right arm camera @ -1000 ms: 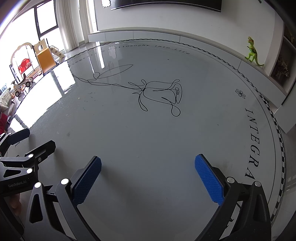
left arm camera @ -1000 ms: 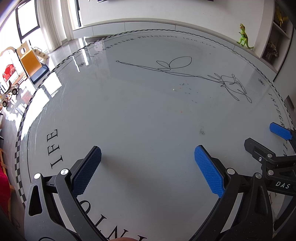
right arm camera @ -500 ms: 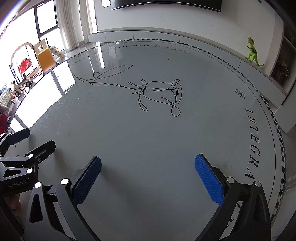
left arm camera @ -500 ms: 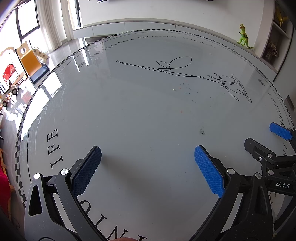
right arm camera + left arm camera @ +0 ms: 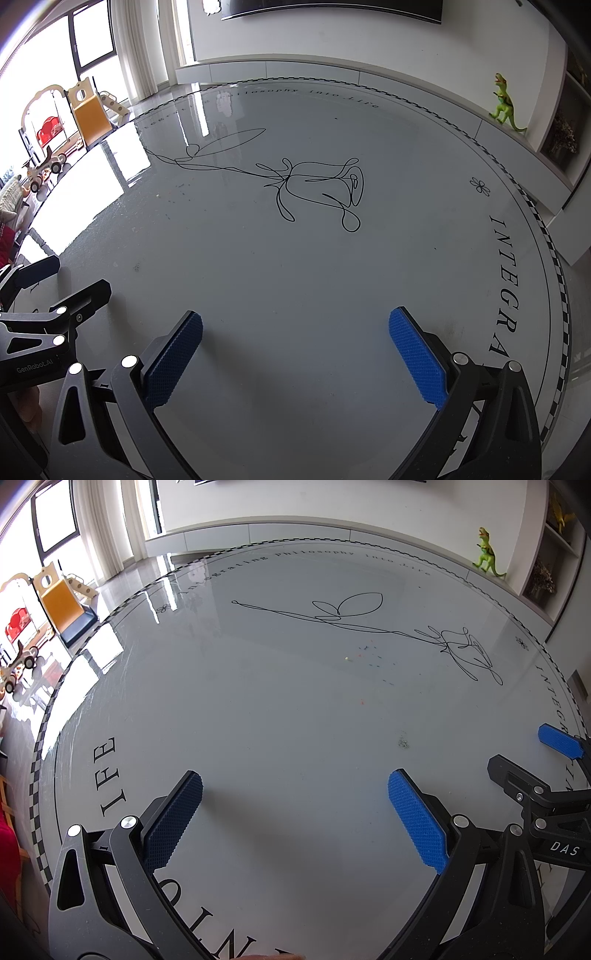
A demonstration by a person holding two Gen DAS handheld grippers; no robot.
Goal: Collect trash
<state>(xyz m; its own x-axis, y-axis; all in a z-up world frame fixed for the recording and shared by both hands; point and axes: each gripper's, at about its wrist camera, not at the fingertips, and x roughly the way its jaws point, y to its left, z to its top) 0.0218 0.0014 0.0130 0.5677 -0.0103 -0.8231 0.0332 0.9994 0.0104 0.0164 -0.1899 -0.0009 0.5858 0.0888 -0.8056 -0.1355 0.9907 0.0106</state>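
A round grey glass table [image 5: 280, 716] with a black line drawing and lettering fills both views [image 5: 295, 266]. Only tiny debris lies on it: coloured specks [image 5: 369, 655], an orange crumb [image 5: 362, 702] and a small dark dust patch [image 5: 403, 743], faint in the right wrist view [image 5: 136, 266]. My left gripper [image 5: 295, 786] is open and empty over the near part of the table. My right gripper [image 5: 295, 325] is open and empty beside it, and shows at the right edge of the left wrist view [image 5: 517, 753]. No larger trash item is in sight.
A green toy dinosaur [image 5: 487, 557] stands on a low white ledge behind the table, also in the right wrist view [image 5: 505, 103]. Children's toys and a yellow slide [image 5: 62, 602] stand on the floor at the left by the windows.
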